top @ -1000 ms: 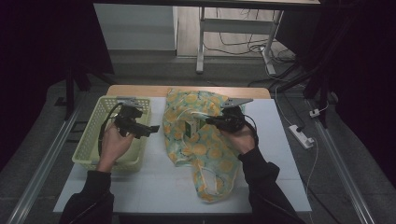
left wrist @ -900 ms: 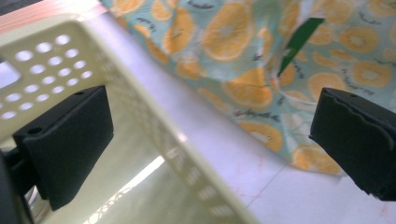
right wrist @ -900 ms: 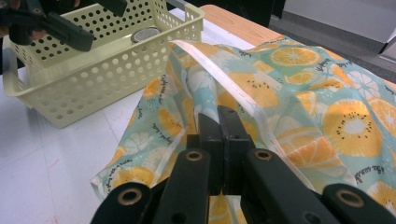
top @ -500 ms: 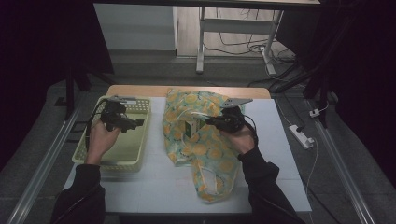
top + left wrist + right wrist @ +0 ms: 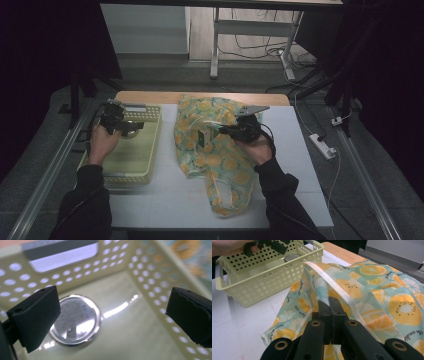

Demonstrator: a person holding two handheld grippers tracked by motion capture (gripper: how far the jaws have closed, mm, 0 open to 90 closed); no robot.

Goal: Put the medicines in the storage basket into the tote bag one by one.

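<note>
**Inspector:** Claw status first. Left claw (image 5: 136,126) hangs inside the pale yellow perforated basket (image 5: 150,150), jaws spread wide and holding nothing. In the left gripper view a round metal tin lid (image 5: 75,323) lies flat on the basket floor, partly behind the left-hand jaw, at the far end near the wall with the handle slot.

**Assistant:** And the right claw?

**Inspector:** Right claw (image 5: 329,305) is clamped tight on the orange-slice print fabric bag (image 5: 387,297), pinching a fold near the mouth, just beside the pale band (image 5: 332,280) along the opening. From the high view the bag (image 5: 220,170) lies on the white tabletop (image 5: 300,165) to the right of the basket, close beside it; the right claw (image 5: 222,130) lifts the upper edge.

**Assistant:** Which step do you judge this to be?

**Inspector:** My assessment: one hand holds the bag open while the other fetches an item from the basket. The lid is not yet gripped; the jaws stand above it and to either side.

**Assistant:** What does the next move call for?

**Inspector:** A flat, thin, shiny piece lying flush on a smooth floor is awkward. I judge the left claw must drop, shift so the lid sits between the jaws, and catch it by the rim. The right claw should hold its pinch so the mouth stays open.
</note>
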